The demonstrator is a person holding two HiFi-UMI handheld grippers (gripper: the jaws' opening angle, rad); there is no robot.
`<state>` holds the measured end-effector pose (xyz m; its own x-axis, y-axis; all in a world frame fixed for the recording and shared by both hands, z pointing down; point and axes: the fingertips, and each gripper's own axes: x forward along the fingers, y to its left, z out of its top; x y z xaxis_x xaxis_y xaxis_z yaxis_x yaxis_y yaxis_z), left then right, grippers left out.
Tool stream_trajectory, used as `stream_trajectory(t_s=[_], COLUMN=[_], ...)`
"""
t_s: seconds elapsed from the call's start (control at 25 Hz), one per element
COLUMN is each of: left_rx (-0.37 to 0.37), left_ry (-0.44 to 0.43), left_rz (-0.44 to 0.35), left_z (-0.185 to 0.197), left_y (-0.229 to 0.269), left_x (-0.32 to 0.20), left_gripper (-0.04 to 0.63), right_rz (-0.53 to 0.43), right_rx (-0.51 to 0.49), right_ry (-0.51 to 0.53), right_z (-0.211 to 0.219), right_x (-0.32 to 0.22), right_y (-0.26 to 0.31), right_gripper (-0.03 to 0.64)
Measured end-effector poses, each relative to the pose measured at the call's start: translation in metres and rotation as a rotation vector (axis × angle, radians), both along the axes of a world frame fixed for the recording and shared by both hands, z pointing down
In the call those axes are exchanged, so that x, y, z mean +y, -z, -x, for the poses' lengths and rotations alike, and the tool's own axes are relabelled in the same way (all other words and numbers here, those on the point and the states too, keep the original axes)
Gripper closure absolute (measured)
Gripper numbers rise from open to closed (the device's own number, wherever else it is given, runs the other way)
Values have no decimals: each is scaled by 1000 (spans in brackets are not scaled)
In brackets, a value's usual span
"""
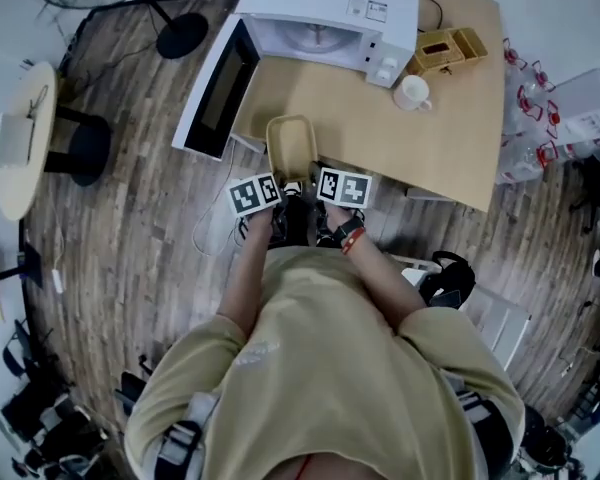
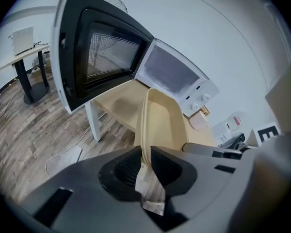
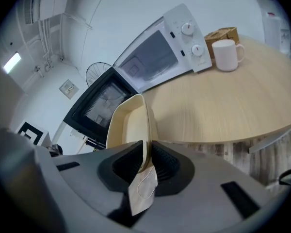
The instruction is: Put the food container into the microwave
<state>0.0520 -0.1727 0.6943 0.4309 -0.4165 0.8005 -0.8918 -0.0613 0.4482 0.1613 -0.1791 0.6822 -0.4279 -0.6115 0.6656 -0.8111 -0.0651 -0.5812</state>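
Note:
A beige food container (image 1: 291,146) hangs over the near edge of the wooden table (image 1: 450,138), held by both grippers. My left gripper (image 2: 143,165) is shut on the container's left rim (image 2: 146,125). On the opposite side, my right gripper (image 3: 148,160) pinches the right rim (image 3: 146,125). Both grippers (image 1: 300,190) sit side by side under their marker cubes. The white microwave (image 1: 325,23) stands at the table's far left with its door (image 1: 215,93) swung wide open toward me. Its cavity (image 2: 169,74) faces the container.
A white mug (image 1: 413,93) and a small wooden box (image 1: 445,50) stand right of the microwave. A fan stand (image 1: 180,36) and a round side table (image 1: 25,138) are on the floor to the left. Clutter lies at the right edge.

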Motion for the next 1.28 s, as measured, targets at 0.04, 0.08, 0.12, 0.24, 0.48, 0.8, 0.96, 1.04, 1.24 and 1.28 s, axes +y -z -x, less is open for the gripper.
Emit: stream_trajectory(t_s=[0.04, 0.08, 0.12, 0.24, 0.48, 0.8, 0.96, 1.04, 1.24, 1.28], left_rx=[-4, -6, -4, 12, 27, 62, 70, 76, 84, 82], left_ry=[-9, -22, -37, -80, -149, -190, -219, -245, -299, -301], left_rz=[-17, -28, -32, -38, -49, -67, -78, -82, -72, -72], left_z=[-2, -5, -8, -14, -25, -34, -42, -48, -54, -56], left_y=[-1, -1, -2, 1, 5, 11, 14, 16, 22, 22], left_x=[-13, -26, -38, -68, -124, -193, -221, -233, -246, -249], left_gripper=[518, 520, 520, 523, 523, 523, 523, 523, 523, 523], right_rz=[-18, -28, -27, -10, -9, -33, -33, -39, -10, -8], right_rx=[21, 34, 35, 20, 29, 70, 76, 84, 55, 51], right_ry=[-15, -24, -33, -69, -138, -177, -219, -239, -263, -266], right_z=[-2, -5, -7, -14, -24, -31, -39, -44, -50, -51], right_x=[-9, -19, -28, -47, -95, -162, -188, -201, -212, -216], right_y=[1, 2, 1, -1, 4, 15, 16, 19, 18, 18], right_gripper=[556, 557, 555, 557, 556, 557, 555, 555, 556, 556])
